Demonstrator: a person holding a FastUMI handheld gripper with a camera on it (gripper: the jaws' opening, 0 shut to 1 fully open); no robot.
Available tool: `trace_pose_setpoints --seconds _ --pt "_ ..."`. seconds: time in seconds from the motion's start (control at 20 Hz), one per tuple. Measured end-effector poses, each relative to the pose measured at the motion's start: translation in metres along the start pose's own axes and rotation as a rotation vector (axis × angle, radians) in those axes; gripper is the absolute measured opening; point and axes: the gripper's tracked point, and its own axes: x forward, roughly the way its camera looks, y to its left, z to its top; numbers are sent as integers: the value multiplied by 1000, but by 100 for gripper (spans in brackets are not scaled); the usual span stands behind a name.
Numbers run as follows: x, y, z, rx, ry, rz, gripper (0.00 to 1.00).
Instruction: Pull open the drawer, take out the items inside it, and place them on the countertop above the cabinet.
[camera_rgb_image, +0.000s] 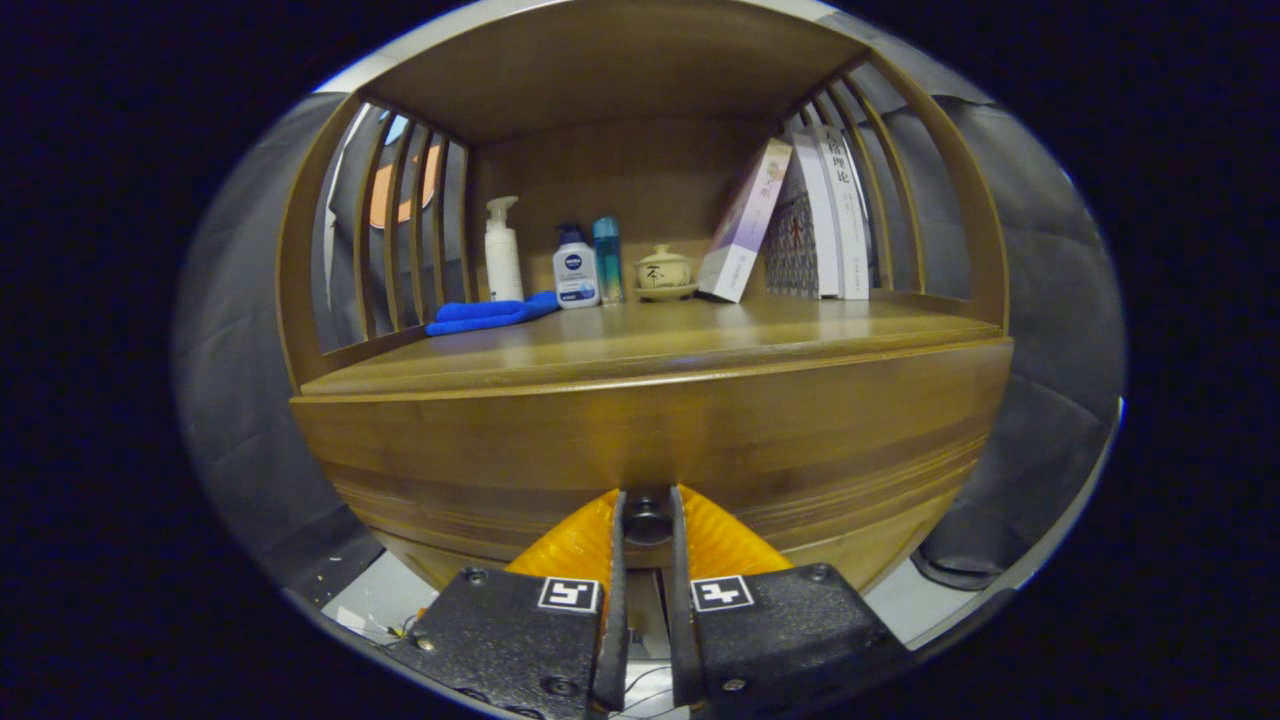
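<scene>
The gripper (647, 520) is clamped on the small round dark knob (648, 518) of the drawer (640, 440), a smooth, glossy wood-grain front that sits closed. On the countertop (640, 345) above lie a soft blue cloth (490, 314), plastic bottles (575, 268) and leaning books (815, 220).

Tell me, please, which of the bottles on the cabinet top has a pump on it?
The tall white bottle, leftmost of the three. The short white bottle and the blue bottle beside it have plain caps. The gripper is shut on the drawer knob.

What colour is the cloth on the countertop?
Blue; the cloth lies beside the white pump bottle, clearest in gripper view.
</scene>
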Motion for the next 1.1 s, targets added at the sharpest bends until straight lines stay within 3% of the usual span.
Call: trace_pose_setpoints --seconds 1.1 --pt "-141 -12 -56 -79 69 58 20"
